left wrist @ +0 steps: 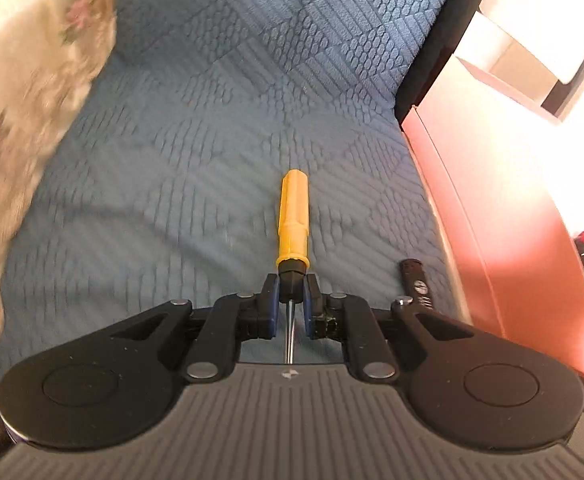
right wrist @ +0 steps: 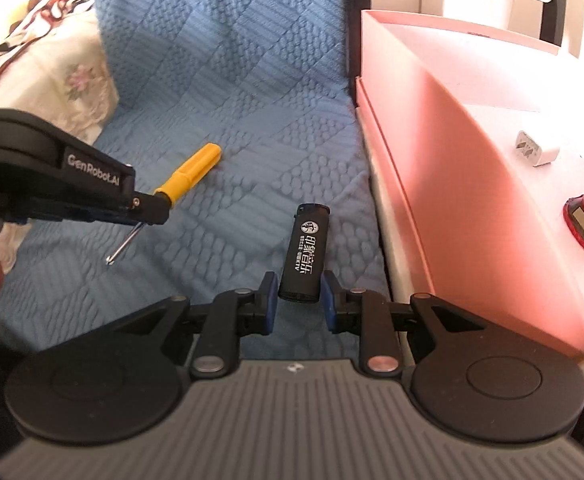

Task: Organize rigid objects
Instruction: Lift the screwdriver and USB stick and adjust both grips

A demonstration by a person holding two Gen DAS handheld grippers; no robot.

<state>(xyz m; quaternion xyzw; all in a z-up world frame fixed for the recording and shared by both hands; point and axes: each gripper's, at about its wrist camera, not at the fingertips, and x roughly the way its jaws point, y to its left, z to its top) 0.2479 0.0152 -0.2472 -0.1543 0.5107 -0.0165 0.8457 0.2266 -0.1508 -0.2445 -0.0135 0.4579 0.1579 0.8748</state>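
**Two grippers, two tools over the blue quilt**

My left gripper [left wrist: 291, 294] is clamped on the yellow screwdriver [left wrist: 293, 220], handle forward. Only the right view shows its metal tip clear of the quilt [right wrist: 232, 60]. My right gripper [right wrist: 298, 298] grips the black lighter [right wrist: 306, 254] (white lettering up), beside the pink box [right wrist: 472, 120] holding a white charger [right wrist: 534, 152].
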